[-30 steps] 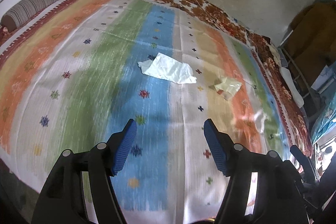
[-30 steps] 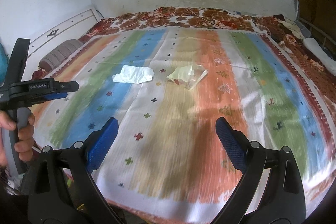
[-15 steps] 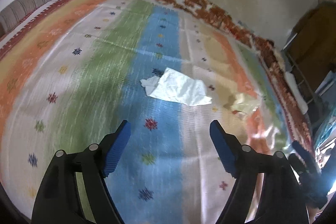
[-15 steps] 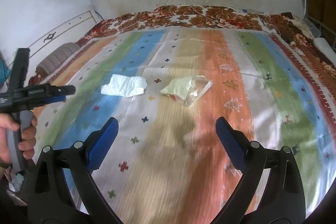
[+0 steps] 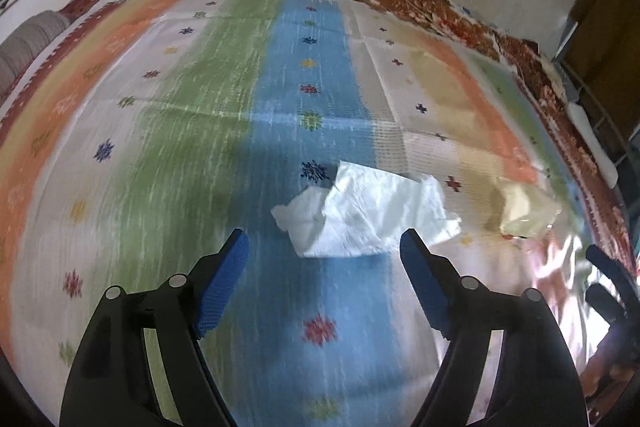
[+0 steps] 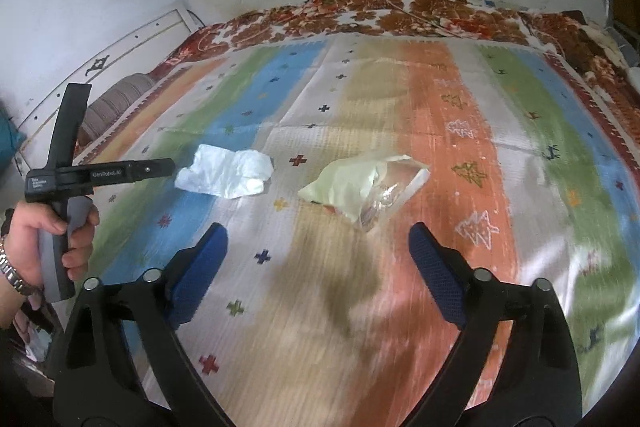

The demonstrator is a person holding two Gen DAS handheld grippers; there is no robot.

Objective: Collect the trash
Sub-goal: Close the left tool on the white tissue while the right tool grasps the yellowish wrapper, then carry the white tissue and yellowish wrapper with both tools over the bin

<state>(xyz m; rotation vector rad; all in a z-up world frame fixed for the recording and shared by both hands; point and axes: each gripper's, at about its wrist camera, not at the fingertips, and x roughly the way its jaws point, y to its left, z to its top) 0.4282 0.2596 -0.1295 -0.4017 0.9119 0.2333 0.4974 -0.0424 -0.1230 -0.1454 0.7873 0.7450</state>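
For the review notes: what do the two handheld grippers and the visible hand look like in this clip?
Both the left gripper and the right gripper have black plastic linkage arms with round silver pivot pins and textured blue finger pads. Seen from the right wrist view, the left tool has a grey handle, a black crossbar with small white lettering and an upright black bar. The left hand wears a metal-link wristband.

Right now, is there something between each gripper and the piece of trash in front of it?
Nothing visible. Only bare striped bedspread lies between the left gripper and the white tissue, and between the right gripper, whose jaws are closing empty, and the plastic wrapper.
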